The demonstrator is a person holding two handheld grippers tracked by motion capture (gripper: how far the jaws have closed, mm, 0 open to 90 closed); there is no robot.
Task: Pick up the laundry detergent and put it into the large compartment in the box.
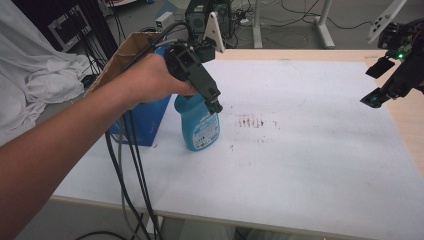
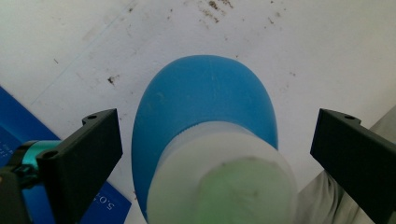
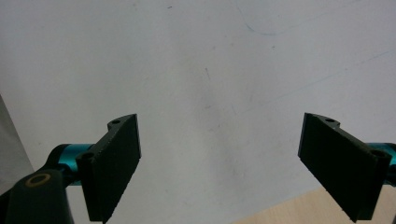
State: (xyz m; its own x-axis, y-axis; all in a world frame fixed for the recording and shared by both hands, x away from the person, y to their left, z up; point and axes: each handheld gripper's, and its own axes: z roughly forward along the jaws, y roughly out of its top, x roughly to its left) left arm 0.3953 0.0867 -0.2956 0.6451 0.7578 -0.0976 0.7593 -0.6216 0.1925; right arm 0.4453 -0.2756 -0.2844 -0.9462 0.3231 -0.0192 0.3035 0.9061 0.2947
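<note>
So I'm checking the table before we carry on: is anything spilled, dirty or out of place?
Yes: brown specks and smears mark the white table cover just right of the upright blue bottle; they look like dirt or dried residue. Nothing else stands out.

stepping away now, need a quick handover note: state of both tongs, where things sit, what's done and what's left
Left tongs: open, straddling the neck of the upright blue bottle, not yet closed on it.
Right tongs: open, holding nothing, raised over the table's right edge.
Blue box stands beside the bottle, on its left.
Brown stain lies on the white sheet, right of the bottle.
Done: nothing gripped. Left, probably: grip the bottle, treat the stain.
</note>
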